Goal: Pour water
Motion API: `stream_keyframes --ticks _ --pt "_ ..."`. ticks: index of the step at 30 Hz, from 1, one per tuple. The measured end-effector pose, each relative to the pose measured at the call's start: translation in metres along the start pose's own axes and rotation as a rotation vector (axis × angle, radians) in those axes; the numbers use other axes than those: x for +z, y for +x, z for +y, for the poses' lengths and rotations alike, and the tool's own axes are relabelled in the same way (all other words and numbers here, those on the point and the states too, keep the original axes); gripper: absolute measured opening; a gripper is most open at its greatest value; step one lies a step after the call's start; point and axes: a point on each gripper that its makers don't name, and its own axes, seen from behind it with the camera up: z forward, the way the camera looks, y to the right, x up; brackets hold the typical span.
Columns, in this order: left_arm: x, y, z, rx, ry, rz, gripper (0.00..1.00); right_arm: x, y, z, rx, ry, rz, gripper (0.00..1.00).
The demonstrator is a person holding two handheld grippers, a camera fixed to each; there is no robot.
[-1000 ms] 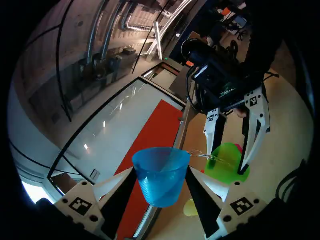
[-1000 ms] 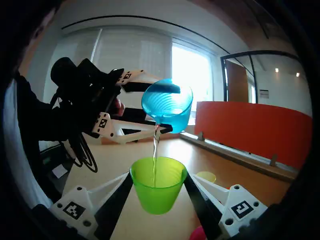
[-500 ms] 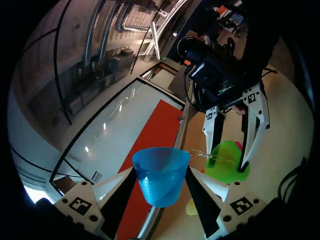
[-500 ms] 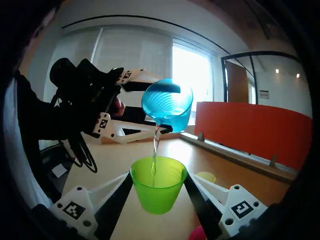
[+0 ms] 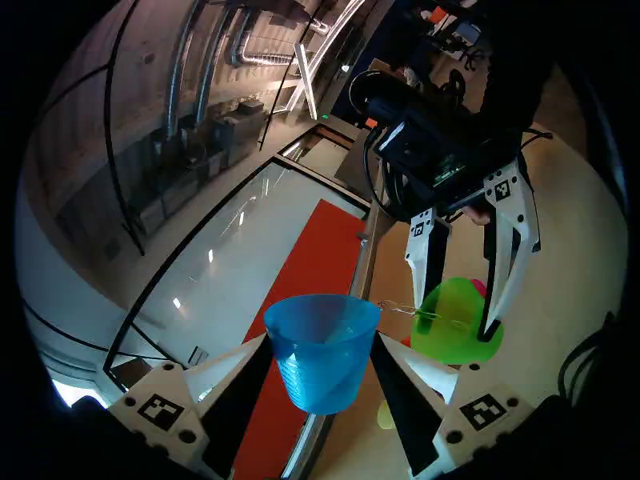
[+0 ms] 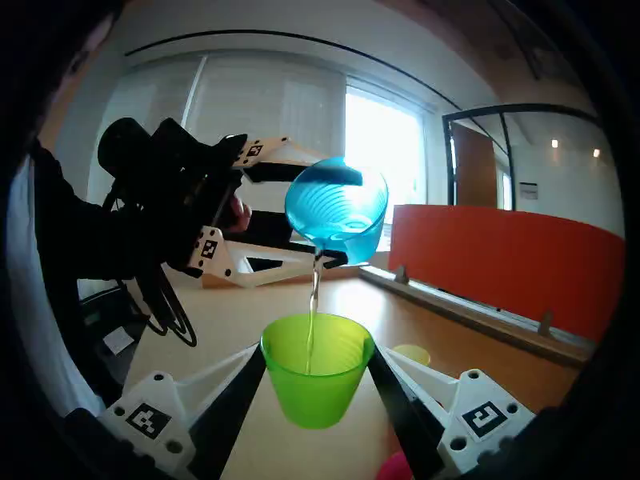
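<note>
Left gripper (image 5: 322, 340): Its two fingers are closed part way and press on both sides of the blue cup (image 5: 322, 356). It holds the cup up high and tipped over.
Right gripper (image 6: 317, 356): Its fingers are also closed part way. One presses on each side of the green cup (image 6: 316, 384), which stands straight up.
Where the cups are: In the right gripper view the blue cup is at 12 o'clock from the green cup. They are near but not touching. In the left gripper view the green cup is at about 3 o'clock from the blue one.
Water (image 6: 313, 308): A thin stream runs from the low lip of the blue cup. It falls right into the mouth of the green cup.
In the blue cup: A little pool of water sits at the low side. I think it is not empty yet.
In the green cup: The stream lands inside it. I cannot tell how full it is.
Done so far: The cups are lined up and the pouring is going on. I see no spill on the wooden table (image 6: 224, 316).
Left to do: I think the rest of the water must run out. Then the blue cup can be tipped back up.
Yellow cup (image 6: 413, 353): It is small and sits on the table at 3 o'clock from the green cup. I cannot see what is inside.
</note>
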Motion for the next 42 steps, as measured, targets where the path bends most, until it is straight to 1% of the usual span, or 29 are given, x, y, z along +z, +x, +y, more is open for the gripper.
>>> stream_keyframes --ticks 8,18,29,35,42 --pt "0.0008 0.0015 0.0009 0.022 -0.006 0.001 0.83 -0.001 -0.0008 0.0013 -0.002 -0.002 0.0 0.91" --pt "0.0005 0.0012 -0.0051 0.035 0.002 -0.003 0.83 -0.0011 -0.0014 0.0016 -0.005 -0.002 -0.001 0.91" --pt "0.0001 0.0033 -0.0023 0.046 -0.003 -0.003 0.83 -0.0013 0.0022 0.0012 -0.01 -0.002 0.003 0.91" --pt "-0.0008 0.0029 -0.0038 0.062 0.003 -0.006 0.83 -0.0018 0.0026 0.0005 -0.014 -0.003 0.004 0.91" --pt "-0.0008 0.0036 -0.0005 0.068 0.0 -0.005 0.83 -0.0019 0.0027 0.0011 -0.016 -0.004 0.005 0.91"
